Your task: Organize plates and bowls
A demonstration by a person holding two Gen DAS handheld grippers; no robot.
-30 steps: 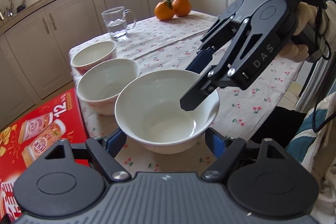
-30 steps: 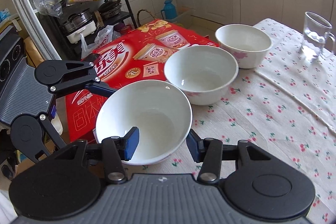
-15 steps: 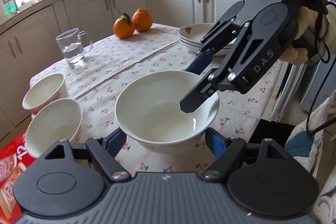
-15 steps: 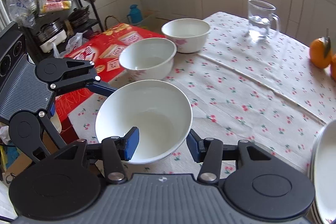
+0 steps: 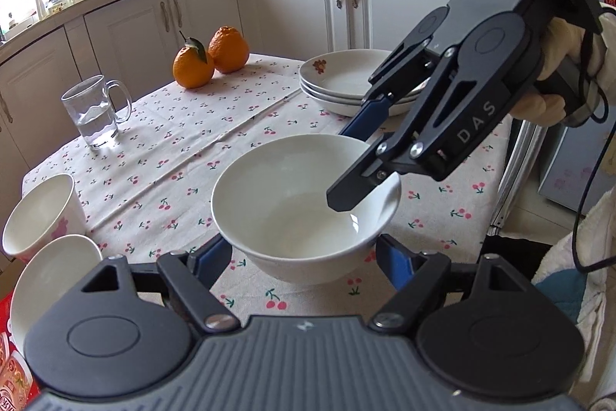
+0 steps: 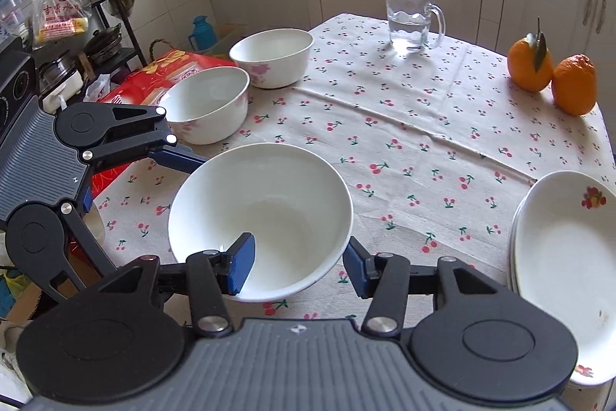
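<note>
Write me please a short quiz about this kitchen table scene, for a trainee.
1. True or false: the glass mug is empty.
2. Besides the held white bowl, how many bowls stand on the table? A one, B two, C three.
3. Fill in: one finger of the right gripper is inside the held white bowl, the other is ___ it.

Key: 1 false, it holds water. 2 B, the far bowl and the near bowl. 3 outside.
</note>
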